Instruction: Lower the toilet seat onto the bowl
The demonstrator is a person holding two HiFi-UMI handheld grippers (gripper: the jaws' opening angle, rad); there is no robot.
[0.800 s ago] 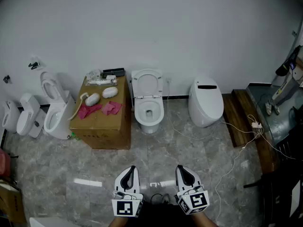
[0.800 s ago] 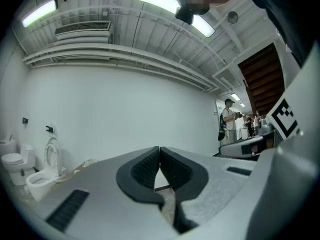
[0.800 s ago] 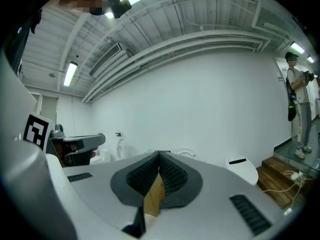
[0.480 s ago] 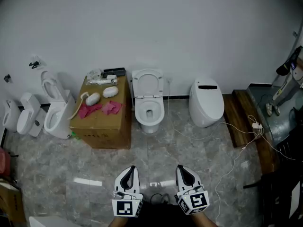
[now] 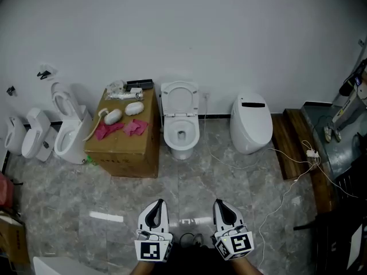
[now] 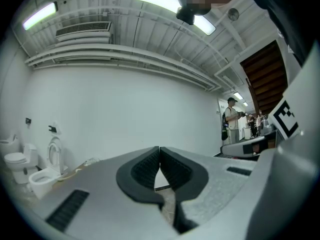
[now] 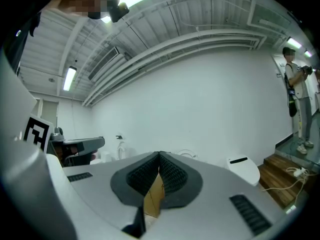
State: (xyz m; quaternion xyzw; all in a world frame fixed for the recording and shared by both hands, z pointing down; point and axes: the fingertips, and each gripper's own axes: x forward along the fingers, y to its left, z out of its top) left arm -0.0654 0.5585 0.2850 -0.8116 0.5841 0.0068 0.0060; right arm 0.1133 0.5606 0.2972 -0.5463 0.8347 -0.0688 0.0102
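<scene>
Head view shows only a slight shift of the scene since a moment ago: the left tool [image 5: 159, 204] and right tool [image 5: 220, 204] stay clenched on nothing, side by side, while the toilet seat [image 5: 179, 95] stands raised over its bowl [image 5: 182, 136] well ahead of them, so lowering looks not yet begun.
</scene>
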